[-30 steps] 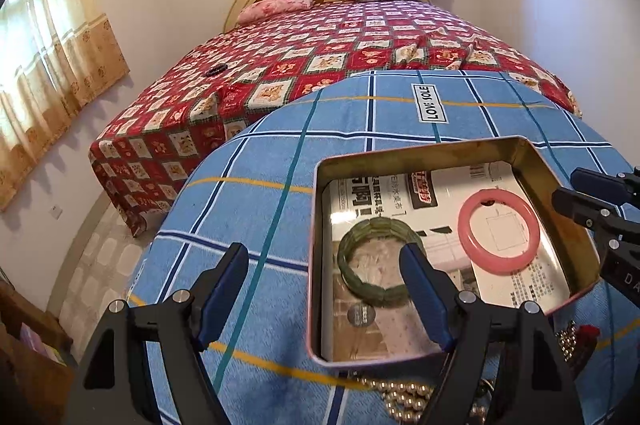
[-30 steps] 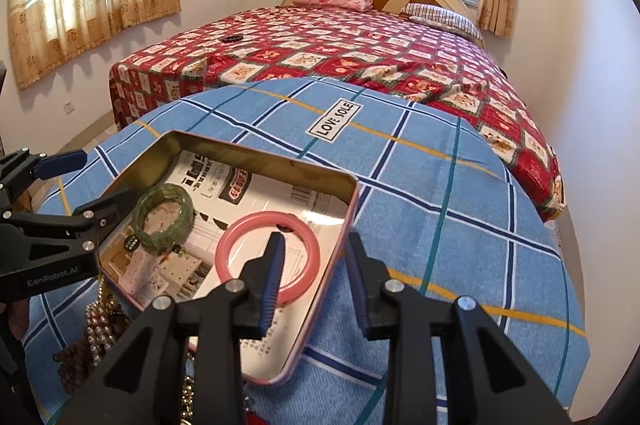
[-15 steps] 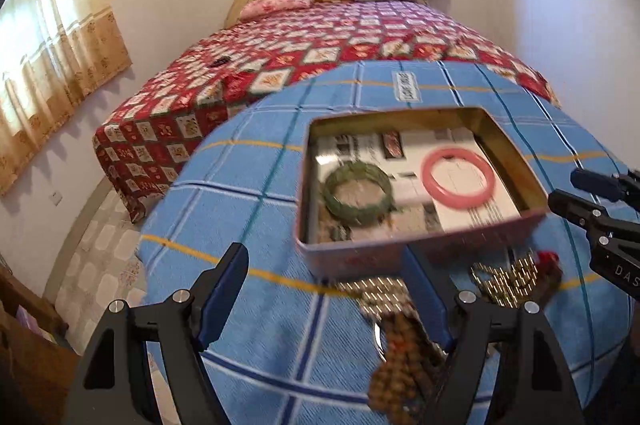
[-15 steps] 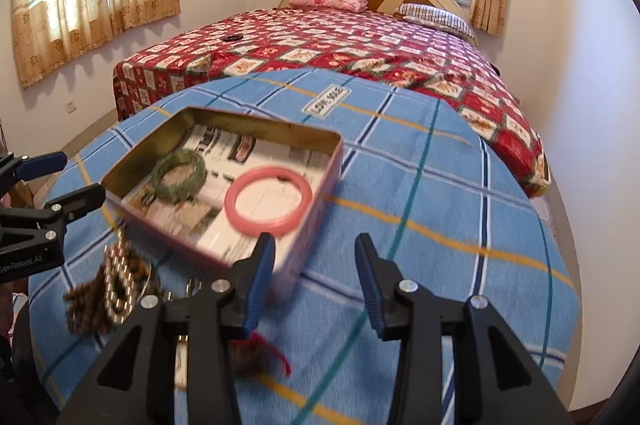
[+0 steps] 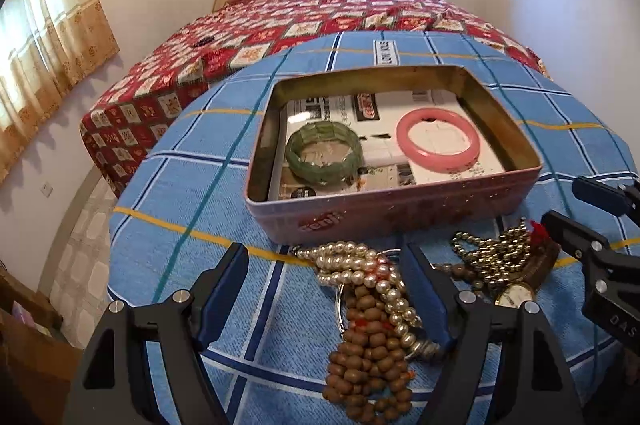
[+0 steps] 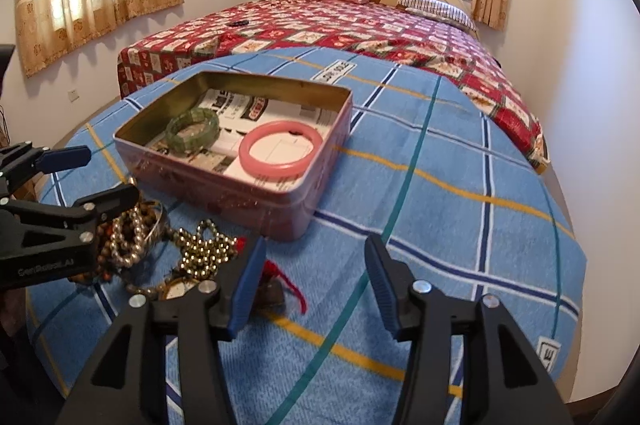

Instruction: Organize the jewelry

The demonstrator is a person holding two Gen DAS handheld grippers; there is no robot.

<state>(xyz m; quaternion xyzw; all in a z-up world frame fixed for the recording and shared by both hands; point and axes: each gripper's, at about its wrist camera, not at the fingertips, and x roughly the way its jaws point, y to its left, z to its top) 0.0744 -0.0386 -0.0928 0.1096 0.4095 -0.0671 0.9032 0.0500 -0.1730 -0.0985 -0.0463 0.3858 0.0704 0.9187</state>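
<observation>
An open pink tin (image 5: 400, 213) (image 6: 224, 193) stands on the blue checked cloth. In it lie a green bangle (image 5: 324, 155) (image 6: 193, 127) and a pink bangle (image 5: 438, 139) (image 6: 281, 149). In front of the tin lies a heap of bead strings: pearl beads (image 5: 372, 273), brown wooden beads (image 5: 368, 357), gold beads (image 5: 492, 253) (image 6: 208, 251) and a small watch (image 5: 516, 293). My left gripper (image 5: 324, 285) is open and empty, its fingers astride the pearl and brown beads. My right gripper (image 6: 316, 285) is open and empty, right of the heap.
The round table (image 6: 460, 209) has its edge close on the left and right. Behind it stands a bed with a red patterned cover (image 5: 320, 21). Curtained windows line the walls. A red tassel (image 6: 286, 279) lies by my right gripper's left finger.
Both grippers have pulled back from the tin toward the table's near side. The bead heap has come into view under them. The right gripper's jaws have opened wider.
</observation>
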